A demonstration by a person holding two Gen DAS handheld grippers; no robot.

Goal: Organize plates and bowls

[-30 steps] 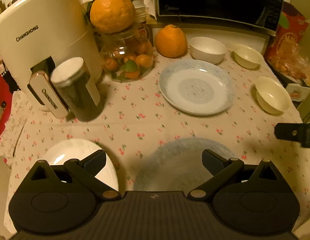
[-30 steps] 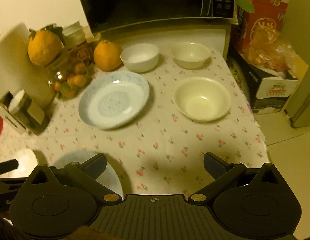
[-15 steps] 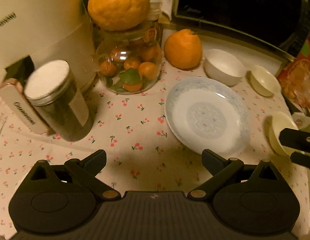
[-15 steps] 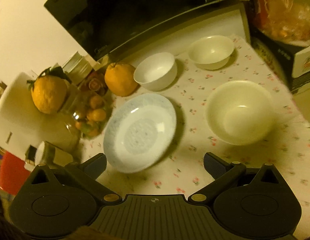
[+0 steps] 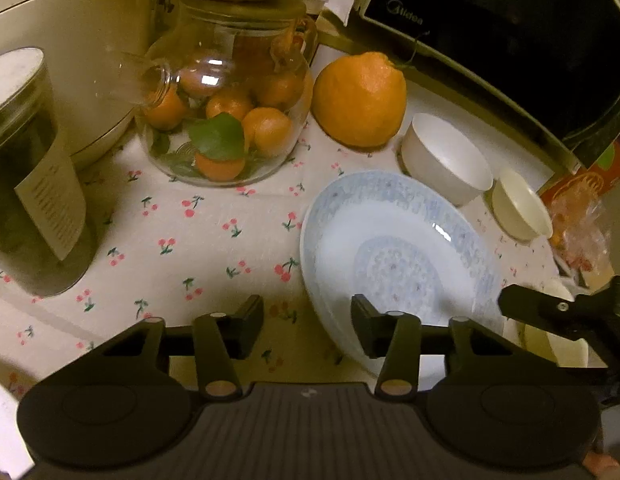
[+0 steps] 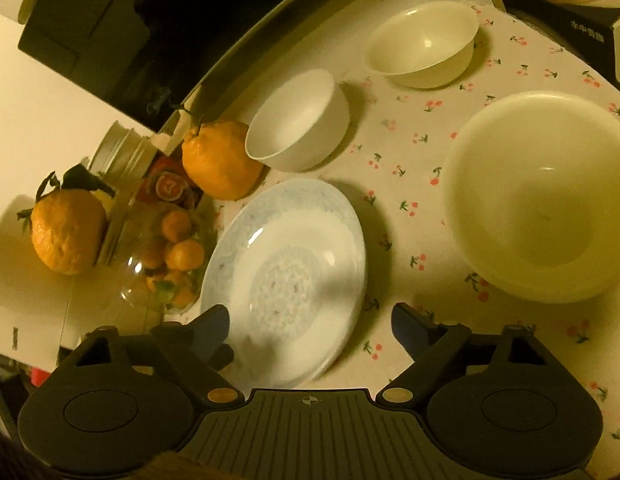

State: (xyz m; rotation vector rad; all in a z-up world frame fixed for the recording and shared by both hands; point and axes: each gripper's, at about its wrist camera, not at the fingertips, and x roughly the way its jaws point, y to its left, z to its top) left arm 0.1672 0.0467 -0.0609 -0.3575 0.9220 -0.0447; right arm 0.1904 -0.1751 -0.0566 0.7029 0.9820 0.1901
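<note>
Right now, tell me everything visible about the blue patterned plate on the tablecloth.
The blue patterned plate is round and shallow, glossy like glazed ceramic, with a pale blue rim band, a white ring and a blue patterned centre. It is empty and lies flat, right side up, on the cherry-print tablecloth, near the white bowl and the large orange. The left gripper, jaws closing, straddles its near edge; whether a finger touches it is unclear.

The near rim of the blue plate (image 5: 394, 248) is hidden behind the left tool (image 5: 307, 322); the big orange on top of the jar (image 5: 226, 120) is cut off by the upper edge; the tin label (image 5: 54, 204) is too blurred to read; the large cream bowl (image 6: 542, 196) runs past the right edge.
</note>
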